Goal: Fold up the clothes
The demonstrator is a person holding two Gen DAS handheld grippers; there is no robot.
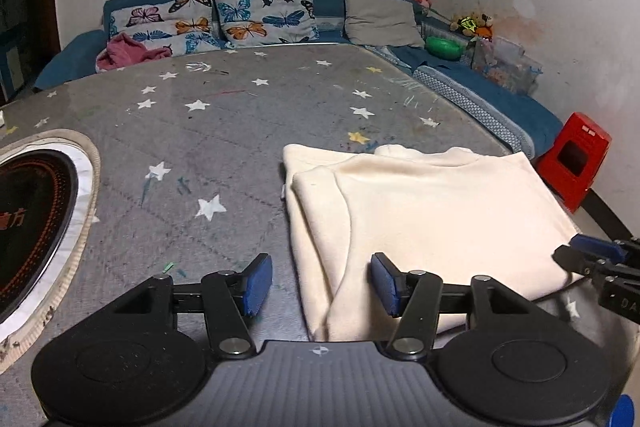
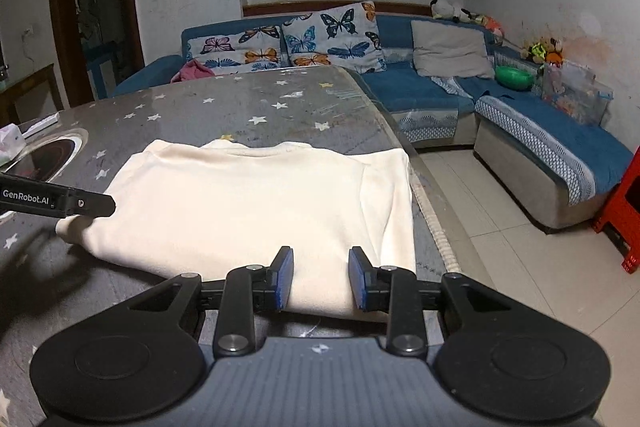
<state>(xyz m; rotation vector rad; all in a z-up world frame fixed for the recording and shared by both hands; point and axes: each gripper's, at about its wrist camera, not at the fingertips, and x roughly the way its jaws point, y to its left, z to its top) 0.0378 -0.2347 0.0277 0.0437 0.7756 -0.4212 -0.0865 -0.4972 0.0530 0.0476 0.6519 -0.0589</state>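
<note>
A cream garment, already folded in at both sides, lies flat at the near right of the grey star-printed surface, its right edge close to the surface's rim. The cloth looks soft, thick and light, likely to sag and slide if lifted by one point; the near hem, taken at its two corners, seems the sensible hold for the next fold toward the collar. The left hand-held gripper hovers over the garment's near left edge, jaws wide apart and holding nothing. The right hand-held gripper sits above the near hem toward the right, jaws also parted and empty, though less widely. Whether either pad touches the cloth cannot be told. The garment's near edge is hidden beneath both gripper bodies, and its sleeves are tucked out of sight. A round inset hotplate lies at the far left, cut off by the frame. Beyond stand a blue sofa with butterfly cushions and a red stool.
</note>
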